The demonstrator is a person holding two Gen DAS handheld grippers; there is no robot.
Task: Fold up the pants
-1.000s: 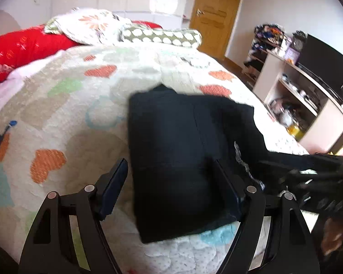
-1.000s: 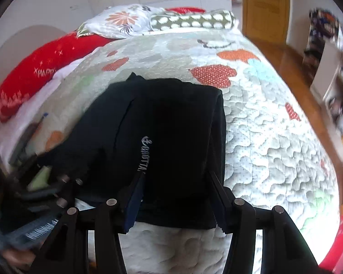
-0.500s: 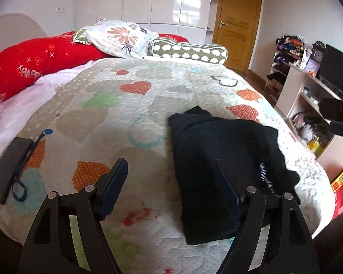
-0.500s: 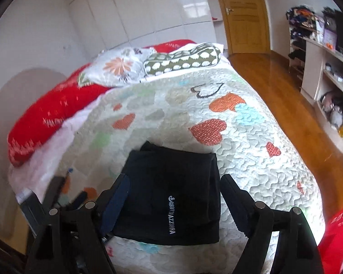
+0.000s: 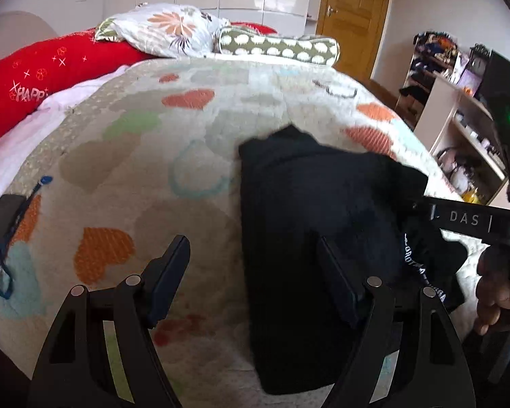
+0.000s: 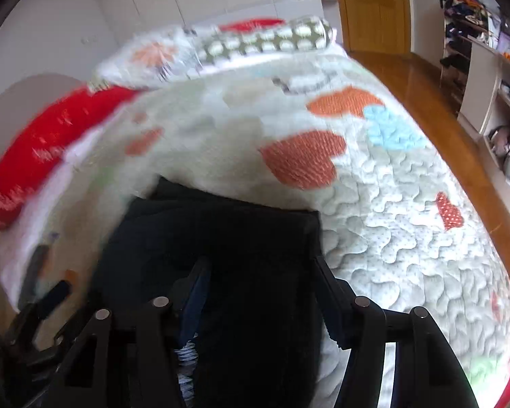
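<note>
The black pants (image 5: 309, 224) lie folded into a thick rectangle on the quilted bedspread (image 5: 125, 156). A white logo stripe shows near their right edge. My left gripper (image 5: 251, 272) is open just above the pants' near left edge; its right finger is over the fabric, its left finger over the quilt. My right gripper (image 6: 258, 292) is open low over the pants (image 6: 241, 238), with dark cloth between its fingers. The right gripper's body shows in the left wrist view (image 5: 476, 221), at the pants' right side.
Pillows (image 5: 173, 30) and a red bolster (image 5: 44, 78) lie at the head of the bed. A dark phone with a blue cord (image 5: 0, 224) rests at the bed's left edge. Shelves (image 5: 459, 129) stand to the right, and a wooden door (image 6: 374, 6) beyond.
Both grippers have come back down close to the pants after pulling away half a second ago. The right gripper now sits low over the cloth. The pants have not changed shape.
</note>
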